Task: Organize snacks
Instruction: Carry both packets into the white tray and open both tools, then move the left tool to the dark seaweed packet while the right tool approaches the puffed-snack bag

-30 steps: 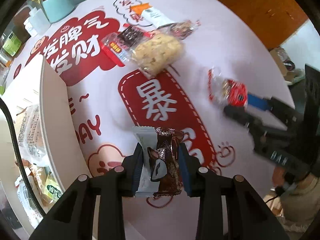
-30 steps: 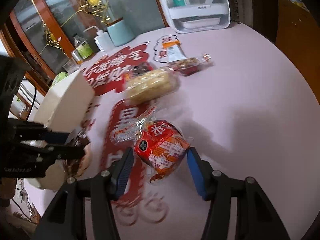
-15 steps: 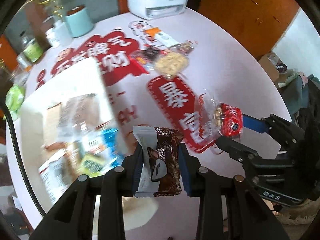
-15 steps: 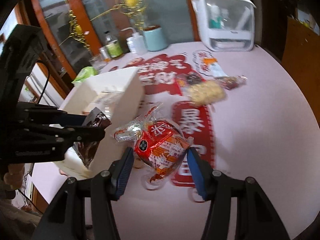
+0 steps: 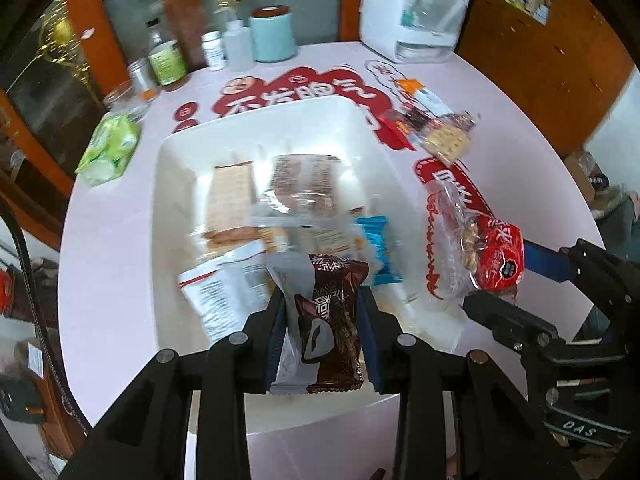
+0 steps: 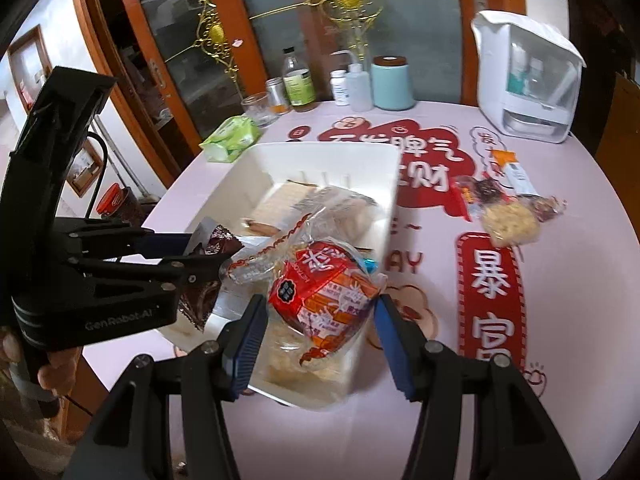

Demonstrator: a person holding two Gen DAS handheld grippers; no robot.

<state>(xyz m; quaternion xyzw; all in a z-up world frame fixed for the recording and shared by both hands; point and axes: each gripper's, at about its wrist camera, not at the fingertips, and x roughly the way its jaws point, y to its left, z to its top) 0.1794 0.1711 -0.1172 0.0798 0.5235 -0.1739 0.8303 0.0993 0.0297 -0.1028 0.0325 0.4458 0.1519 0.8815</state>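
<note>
1. Snacks, overall status: your white plastic bin (image 5: 360, 128) on the desk (image 5: 500, 128) already holds a layer of packets: flat crinkly film sachets, a clear sleeve of brown wafers (image 5: 306, 184), a blue foil bar (image 5: 378, 252). Judged roughly half to two-thirds done.
2. Left to do: a small cluster sits on the pink printed cloth beside the bin, made up of a clear bag of pale puffed pieces (image 6: 510, 220), a dark red-edged packet (image 6: 480, 192) and a slim white-and-orange sachet (image 6: 516, 174). Plus the two packets you carry.
3. Right tool (image 6: 320, 332): jaws part-open, closed on the red-and-orange rice-cracker bag (image 6: 320, 292), bulgy, glossy, with a clear crumpled tail. It hangs over the bin's near end.
4. Left tool (image 5: 322, 328): clamped tight on the brown-and-silver foil packet (image 5: 324, 320), flat, pillow-shaped, crimped ends, held upright above the bin's near rim.
5. Both packets look ready to drop in; neither is released yet.
</note>
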